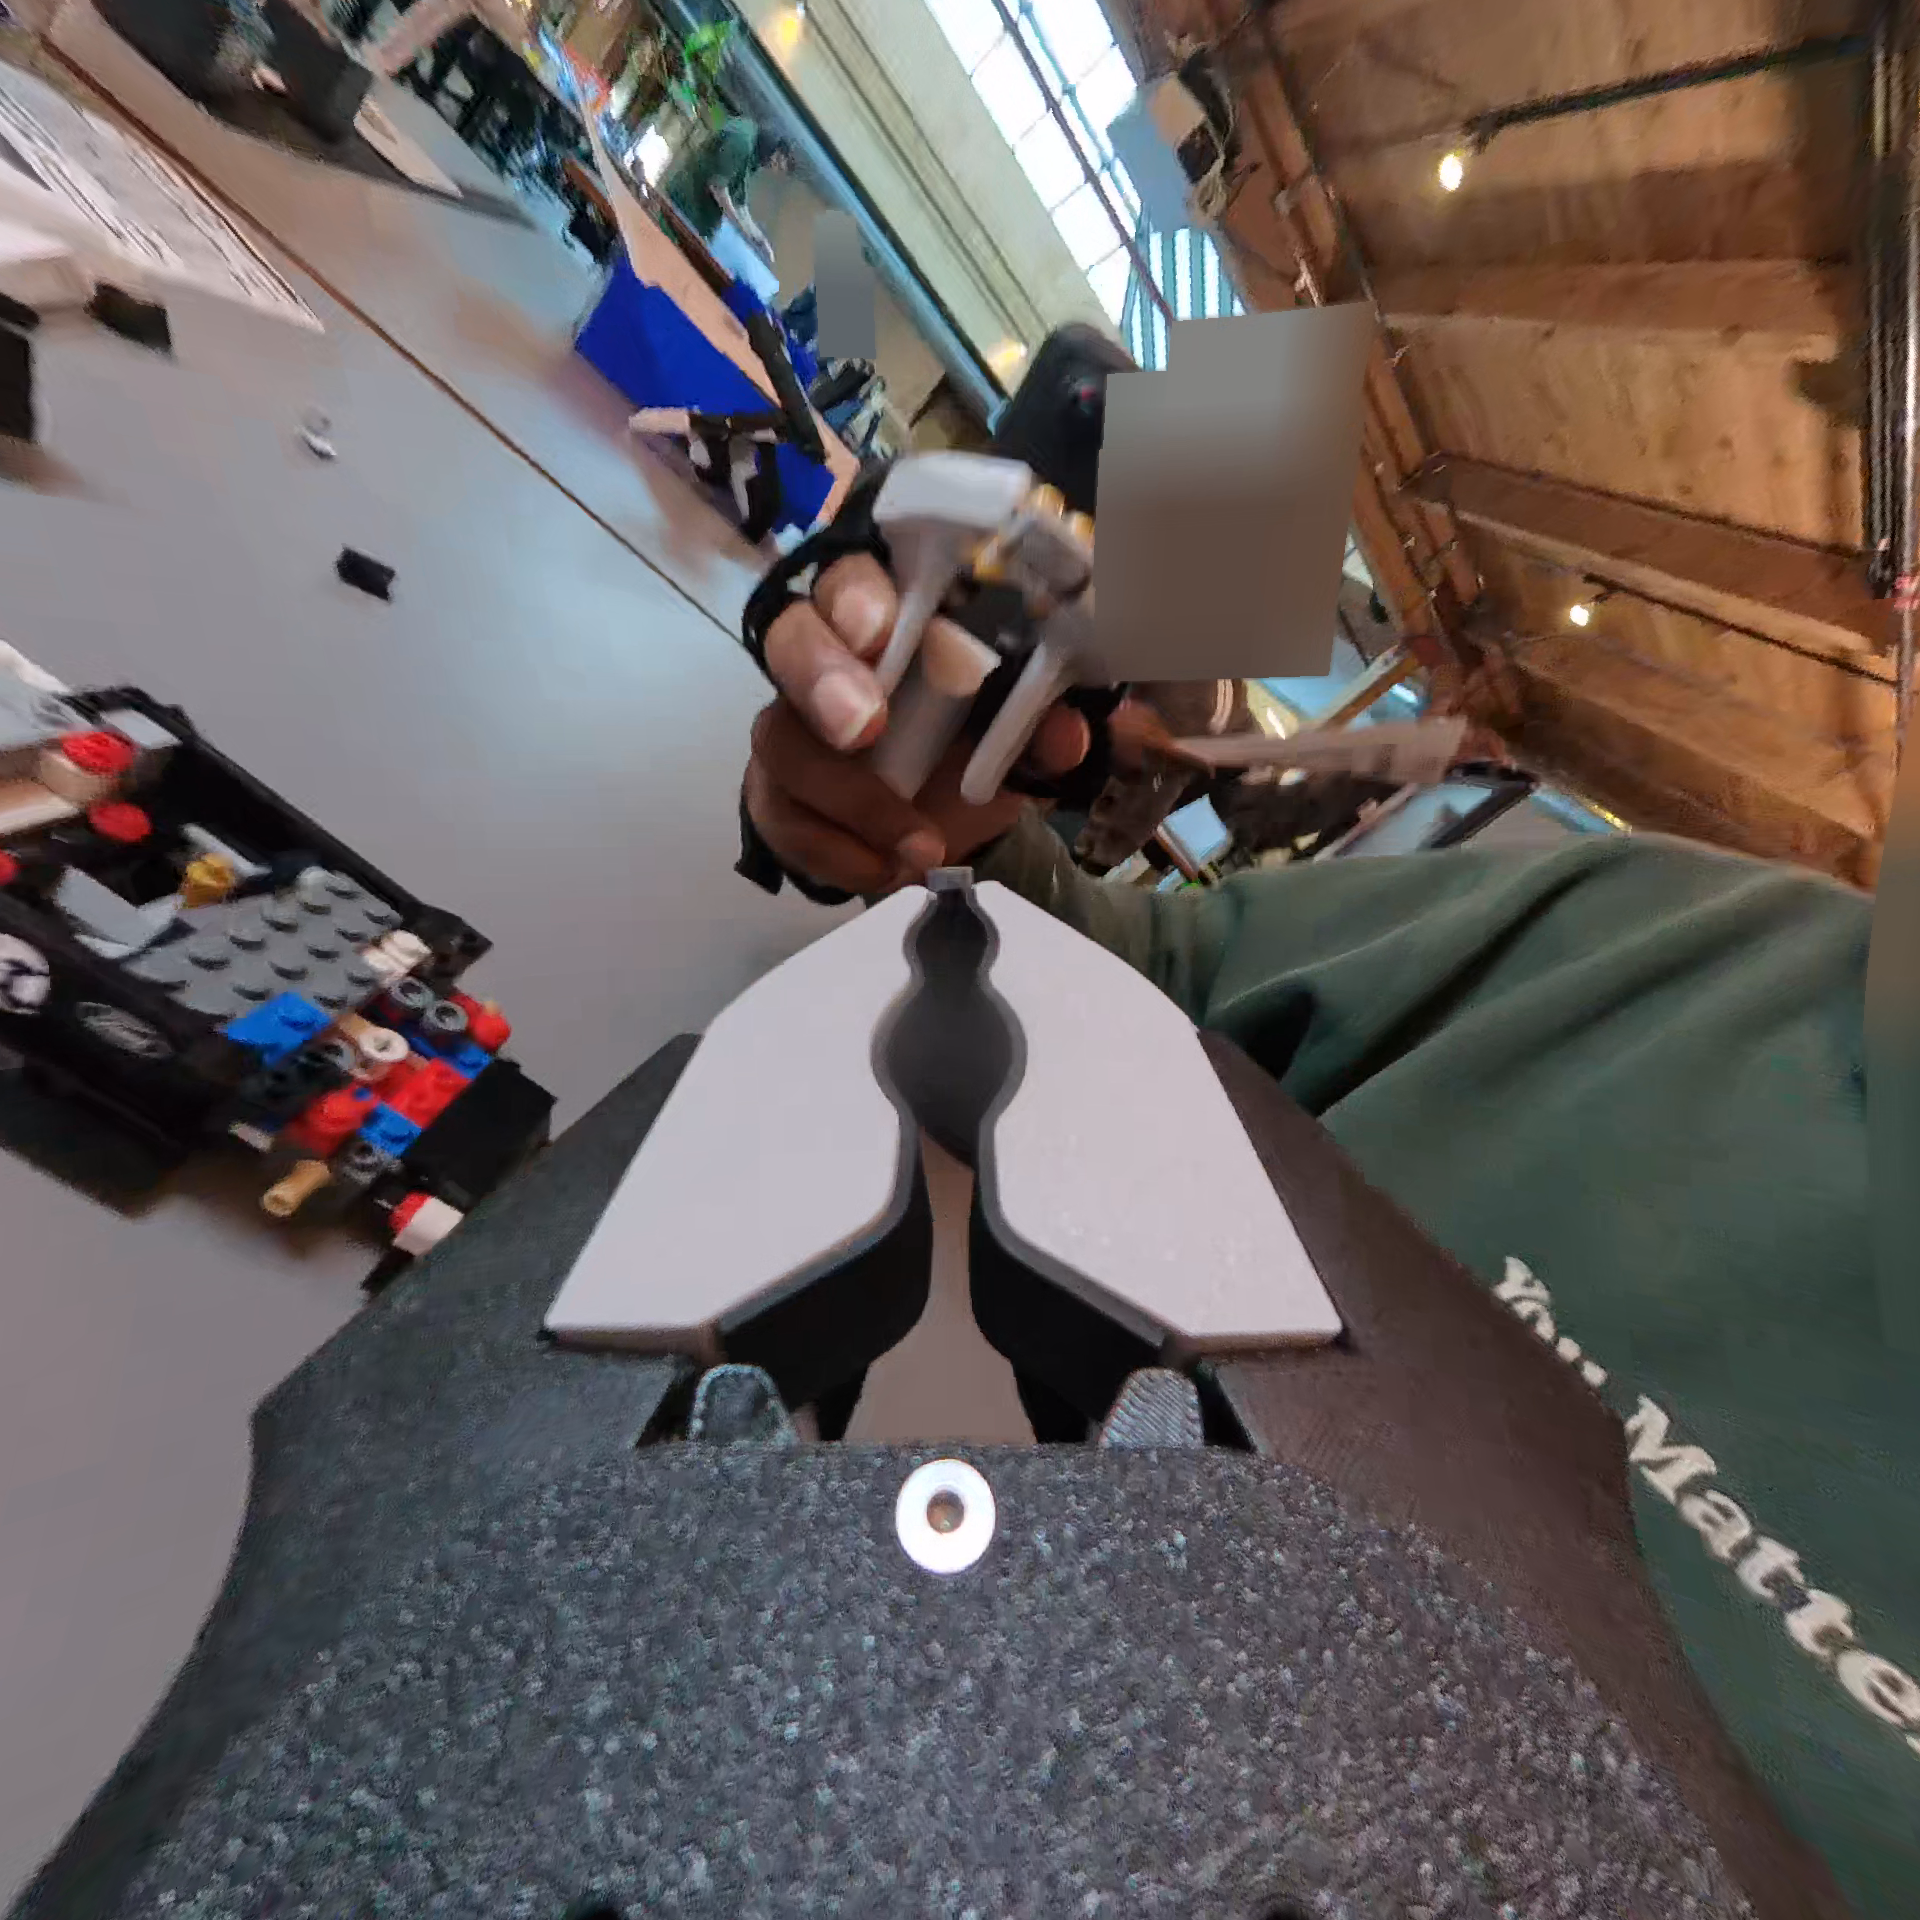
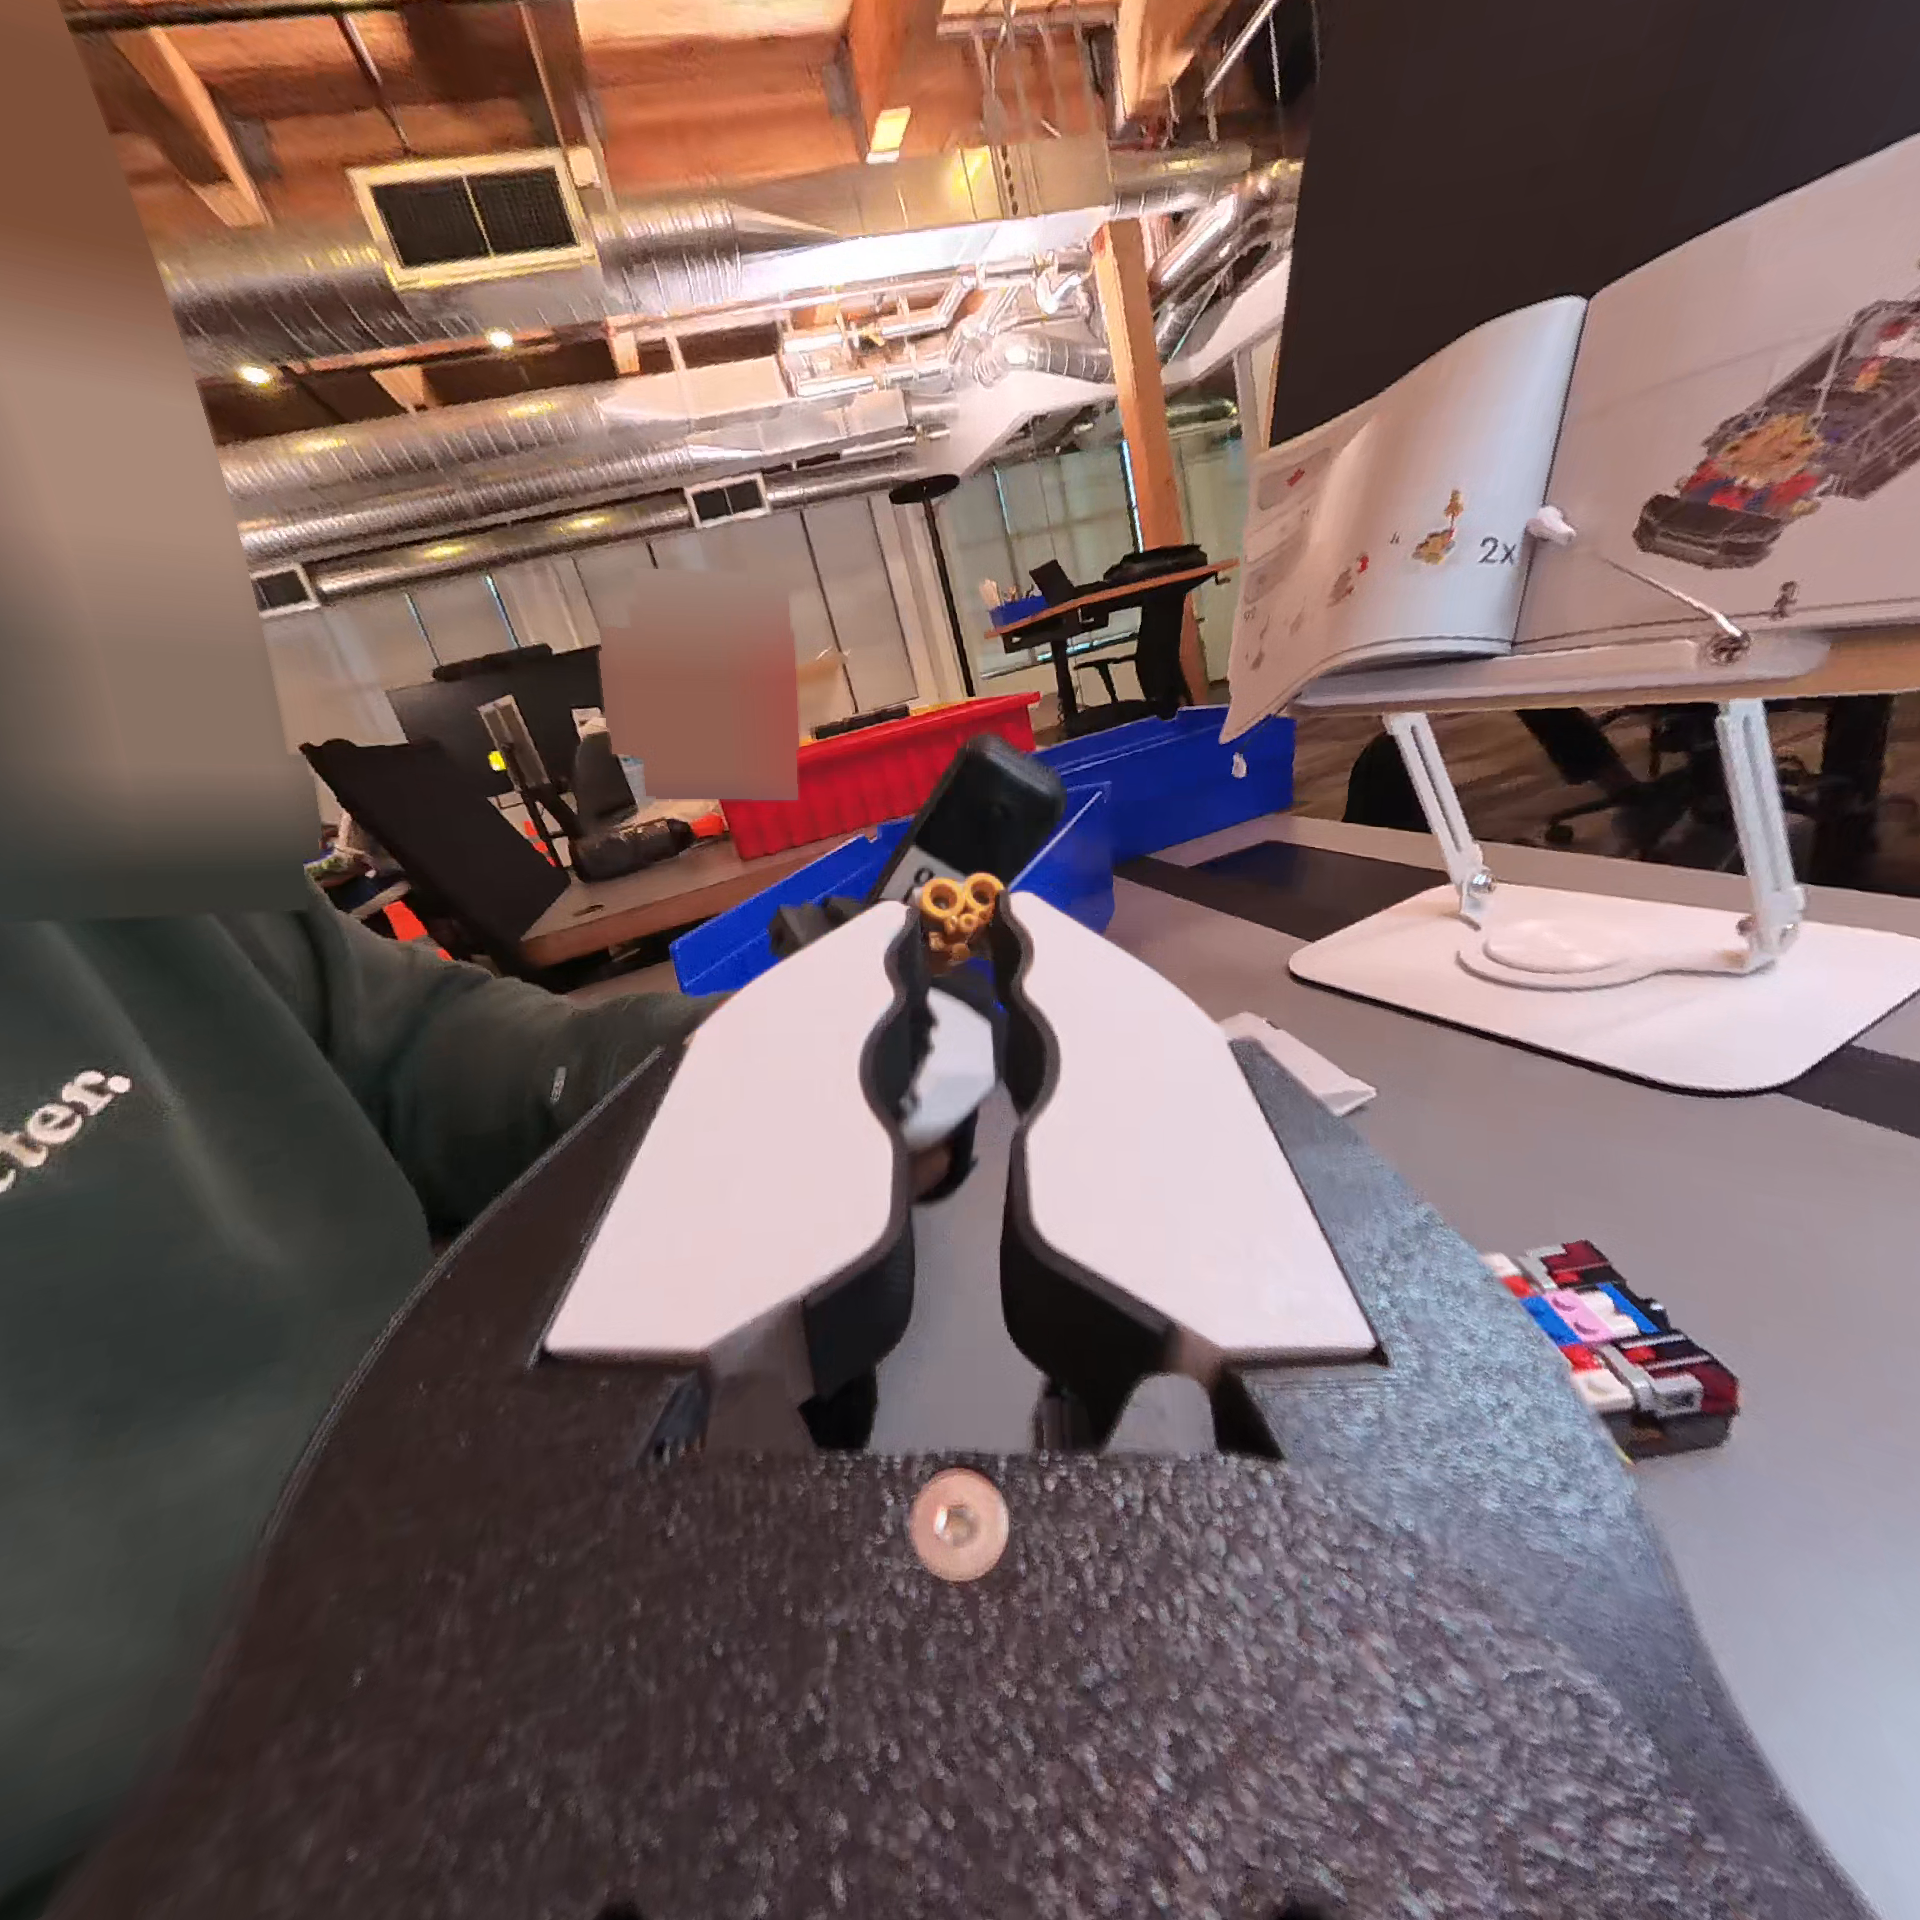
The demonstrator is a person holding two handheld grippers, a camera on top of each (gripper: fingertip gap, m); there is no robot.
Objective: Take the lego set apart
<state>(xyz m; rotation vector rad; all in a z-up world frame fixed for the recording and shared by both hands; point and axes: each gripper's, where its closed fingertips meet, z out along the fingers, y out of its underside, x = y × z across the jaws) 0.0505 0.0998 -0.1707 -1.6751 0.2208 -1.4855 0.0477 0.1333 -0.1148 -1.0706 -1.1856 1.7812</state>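
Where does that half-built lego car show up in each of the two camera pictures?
Left wrist view: the lego car lies at the left edge, on the grey table.
Right wrist view: only its end peeks out low on the right, beside the gripper body.
Shared landmark: the person's green sleeve.

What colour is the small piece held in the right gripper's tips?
Golden tan piece, clearest in the right wrist view.
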